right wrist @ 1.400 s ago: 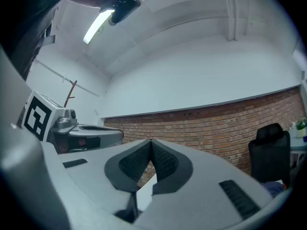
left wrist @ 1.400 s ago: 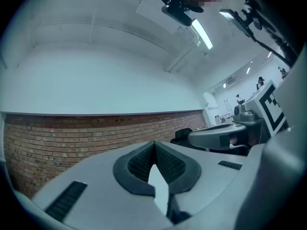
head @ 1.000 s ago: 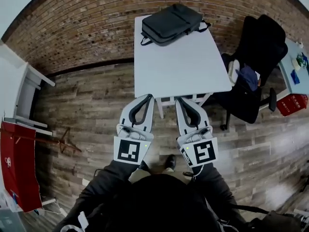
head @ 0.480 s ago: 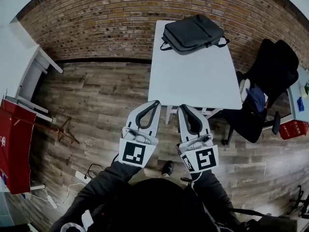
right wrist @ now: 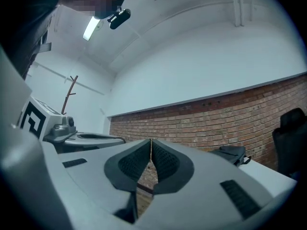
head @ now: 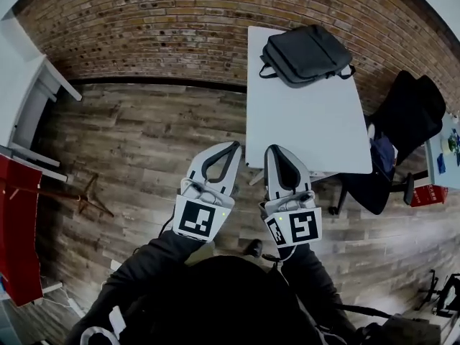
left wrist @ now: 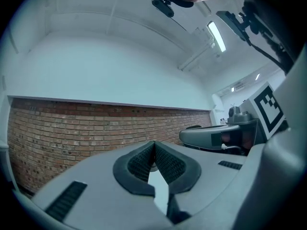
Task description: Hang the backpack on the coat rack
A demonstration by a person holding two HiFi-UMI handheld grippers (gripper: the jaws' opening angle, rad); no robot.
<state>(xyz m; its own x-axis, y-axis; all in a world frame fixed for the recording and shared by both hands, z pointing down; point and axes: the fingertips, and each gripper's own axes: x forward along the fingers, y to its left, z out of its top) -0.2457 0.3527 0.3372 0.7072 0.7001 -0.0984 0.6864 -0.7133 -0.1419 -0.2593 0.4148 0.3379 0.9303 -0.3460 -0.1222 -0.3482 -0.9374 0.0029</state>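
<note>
Dark grey backpack (head: 305,54) lies flat at the white table's (head: 305,131) far end, well apart from the left gripper (head: 233,145) and right gripper (head: 272,149), both closed and empty, so part the jaws early and aim for a strap.

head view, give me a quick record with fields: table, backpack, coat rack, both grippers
table: white, against the brick wall
backpack: dark, lying flat on the table's far end
coat rack: wooden, on the floor at left, apart from the table
left gripper: shut, empty
right gripper: shut, empty
task state: backpack not yet picked up
</note>
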